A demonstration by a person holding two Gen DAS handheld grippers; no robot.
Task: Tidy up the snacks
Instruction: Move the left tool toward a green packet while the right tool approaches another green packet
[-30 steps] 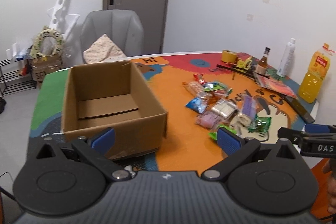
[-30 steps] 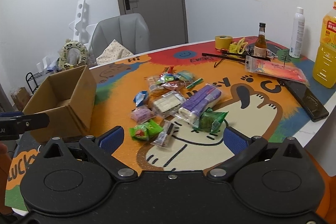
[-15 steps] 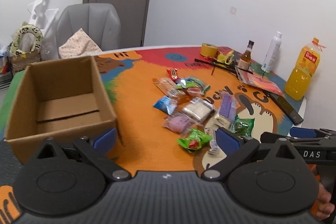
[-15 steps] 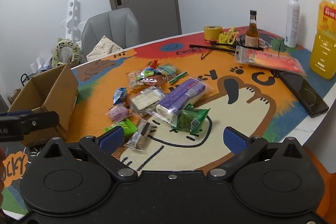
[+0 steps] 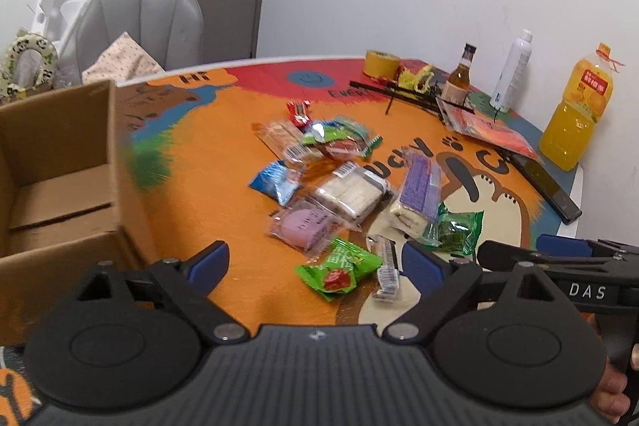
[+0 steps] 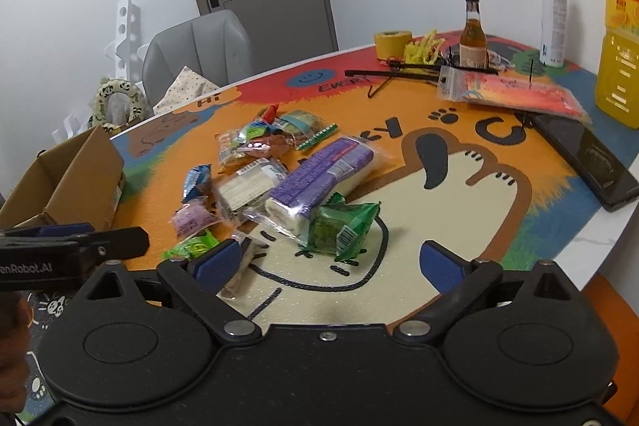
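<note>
My left tool (image 5: 315,262) and right tool (image 6: 333,264), both gaping and lately narrowing with nothing between them, near the crinkly heaped snack packets (image 5: 343,186). I could pinch two overlapping wrappers, or let a slick one slip short of the brown cardboard box (image 5: 60,186) at the frame's left.

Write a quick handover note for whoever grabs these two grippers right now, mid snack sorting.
Left gripper: open, nothing held, jaws have just been closing a little, above the light green packet.
Right gripper: open, nothing held, jaws have also just been closing a little, near the dark green packet.
Snacks: all loose in a pile on the table mat, including the purple pack.
Cardboard box: open at the left of the pile, no snacks visible inside.
Done: nothing packed.
Left: probably every snack into the box.
</note>
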